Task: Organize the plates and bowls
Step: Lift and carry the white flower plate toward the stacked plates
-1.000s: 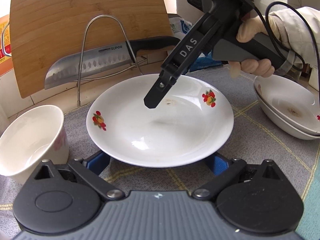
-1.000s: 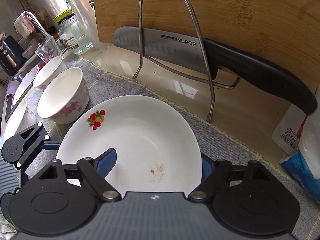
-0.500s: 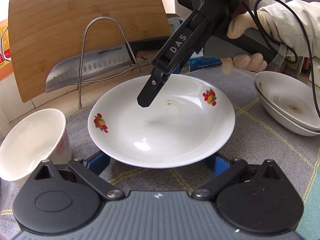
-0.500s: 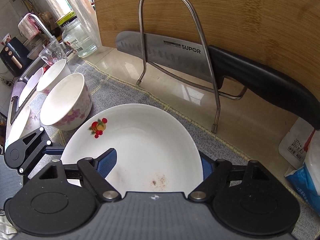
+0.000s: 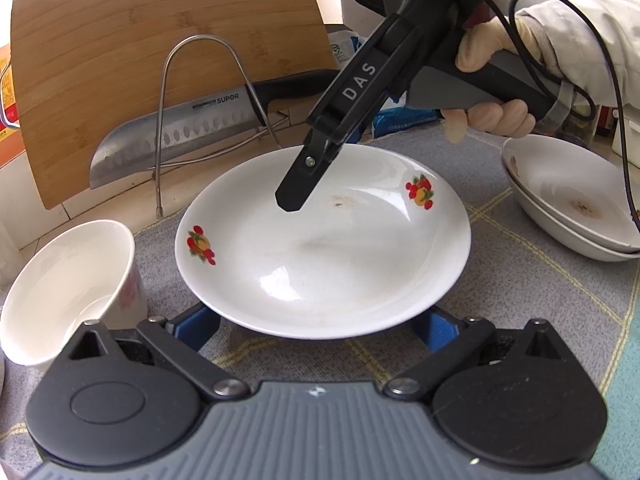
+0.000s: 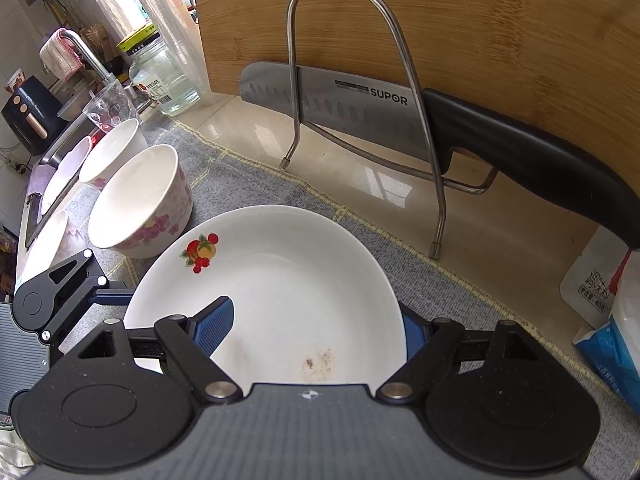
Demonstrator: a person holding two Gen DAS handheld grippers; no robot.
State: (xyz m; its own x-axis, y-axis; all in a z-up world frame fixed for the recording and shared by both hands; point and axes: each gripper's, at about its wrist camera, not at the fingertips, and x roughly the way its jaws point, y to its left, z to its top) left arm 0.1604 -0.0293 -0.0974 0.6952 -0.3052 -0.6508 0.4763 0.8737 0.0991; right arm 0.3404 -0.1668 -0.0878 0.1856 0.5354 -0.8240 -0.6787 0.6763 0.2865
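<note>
Now right gripper [image 6: 312,322] half open, one finger inside plate [image 6: 288,272], one outside rim, left gripper [image 5: 316,326] wide beneath it.

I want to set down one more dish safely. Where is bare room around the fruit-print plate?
The grey mat is bare between the fruit-print plate and the stacked plates. The shiny counter strip between the mat edge and the knife rack is also free. It is crowded left of the plate: the floral bowl sits close, with more bowls behind.
</note>
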